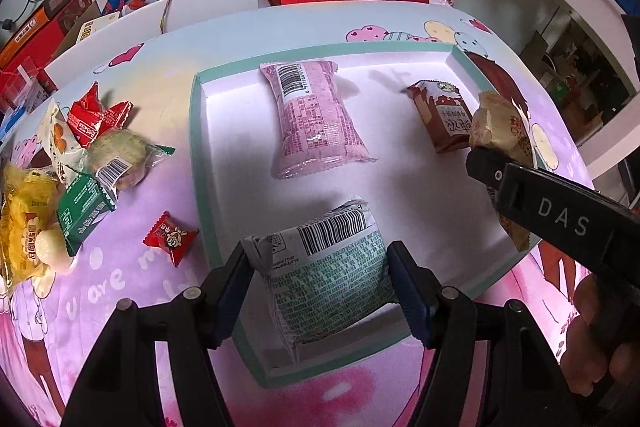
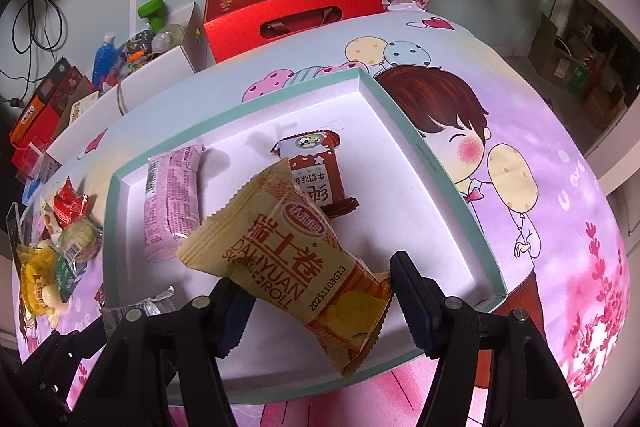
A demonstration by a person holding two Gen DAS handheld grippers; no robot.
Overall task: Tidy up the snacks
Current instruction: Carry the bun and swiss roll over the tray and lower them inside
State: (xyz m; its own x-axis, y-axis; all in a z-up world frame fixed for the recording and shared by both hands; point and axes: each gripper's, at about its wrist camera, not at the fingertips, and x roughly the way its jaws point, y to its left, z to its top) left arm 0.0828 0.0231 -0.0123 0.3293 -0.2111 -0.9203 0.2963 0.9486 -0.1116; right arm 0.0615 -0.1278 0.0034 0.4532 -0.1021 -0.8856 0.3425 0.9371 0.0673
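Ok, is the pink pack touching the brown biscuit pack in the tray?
Apart. The left wrist view shows bare white tray floor between the pink pack and brown biscuit pack.

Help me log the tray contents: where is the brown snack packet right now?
The brown snack packet lies flat inside the teal-rimmed tray, toward its far right corner, right of the pink packet. In the right wrist view it sits just beyond the held yellow Swiss roll packet.
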